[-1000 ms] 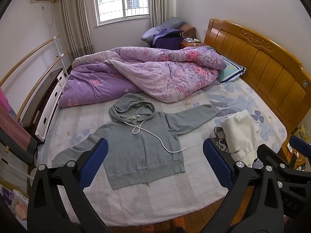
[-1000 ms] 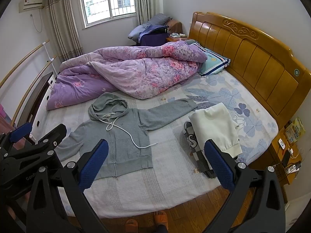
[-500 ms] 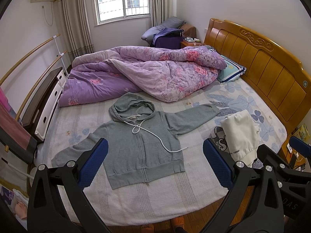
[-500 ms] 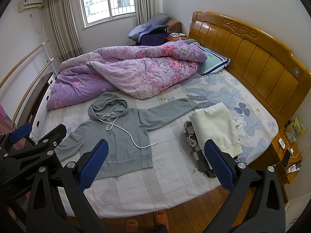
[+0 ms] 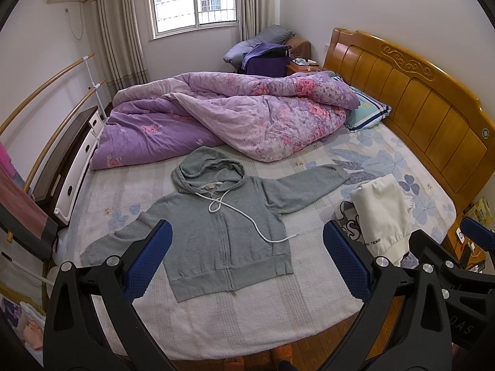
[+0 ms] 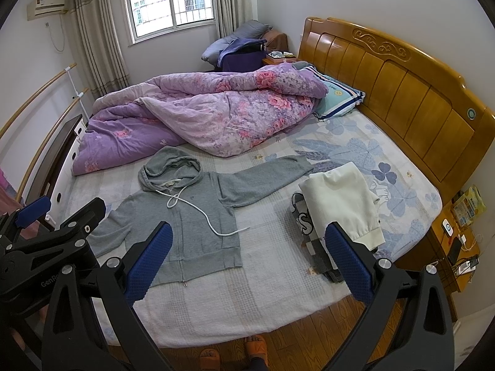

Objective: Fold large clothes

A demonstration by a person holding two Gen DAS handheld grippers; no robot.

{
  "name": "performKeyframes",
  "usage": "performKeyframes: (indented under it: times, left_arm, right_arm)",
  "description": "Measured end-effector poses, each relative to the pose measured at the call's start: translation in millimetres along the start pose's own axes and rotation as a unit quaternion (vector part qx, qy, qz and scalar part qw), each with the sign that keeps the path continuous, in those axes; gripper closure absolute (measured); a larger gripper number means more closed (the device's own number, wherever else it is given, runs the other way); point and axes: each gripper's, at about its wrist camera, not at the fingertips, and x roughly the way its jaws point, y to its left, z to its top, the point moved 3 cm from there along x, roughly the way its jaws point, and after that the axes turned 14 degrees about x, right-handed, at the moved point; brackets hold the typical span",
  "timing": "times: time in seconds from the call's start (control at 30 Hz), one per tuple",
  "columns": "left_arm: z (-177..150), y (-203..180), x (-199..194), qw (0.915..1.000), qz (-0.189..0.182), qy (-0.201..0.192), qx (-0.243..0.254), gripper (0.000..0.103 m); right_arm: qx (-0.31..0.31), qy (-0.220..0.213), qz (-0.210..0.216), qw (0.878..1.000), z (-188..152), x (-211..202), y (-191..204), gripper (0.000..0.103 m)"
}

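A grey zip hoodie (image 5: 222,228) (image 6: 198,225) lies face up and flat on the bed, sleeves spread out to both sides, hood toward the quilt, white drawstring trailing across its front. My left gripper (image 5: 247,259) hangs open well above the bed's near edge, its blue pads either side of the hoodie's hem in the view, holding nothing. My right gripper (image 6: 247,259) is open too, empty, high over the near edge to the right of the hoodie. The left gripper's body (image 6: 46,241) shows at the right wrist view's left edge.
A folded white garment (image 5: 382,213) (image 6: 340,204) rests on a dark printed one at the right of the bed. A rumpled purple floral quilt (image 5: 232,117) fills the far half. Wooden headboard (image 5: 417,92) on the right, nightstand (image 6: 454,247) beside it, rails (image 5: 46,92) and dresser left.
Both views have drifted very slightly; the hoodie and other clothes lie where they were. Both grippers stay open.
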Motion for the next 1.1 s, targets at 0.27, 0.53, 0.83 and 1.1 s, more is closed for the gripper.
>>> performKeyframes:
  times: [0.27,0.53,0.83,1.1]
  left_arm:
    - [0,0,0,1.0000,0.000,0.000,0.000,0.005]
    - [-1,-4,8,1.0000,0.003,0.001,-0.002,0.005]
    - [-1,4,21,1.0000,0.007,0.004,-0.004,0.005]
    - [-3,4,22,0.9999,0.011,0.005,-0.006,0.005]
  right_arm:
    - [-0.001,0.000,0.000,1.000,2,1,1,0.008]
    - [-0.003,0.002,0.003,1.000,1,7,0,0.008]
    - [-0.007,0.006,0.007,1.000,7,15,2,0.008]
    - [-0.011,0.011,0.011,1.000,12,19,-1,0.008]
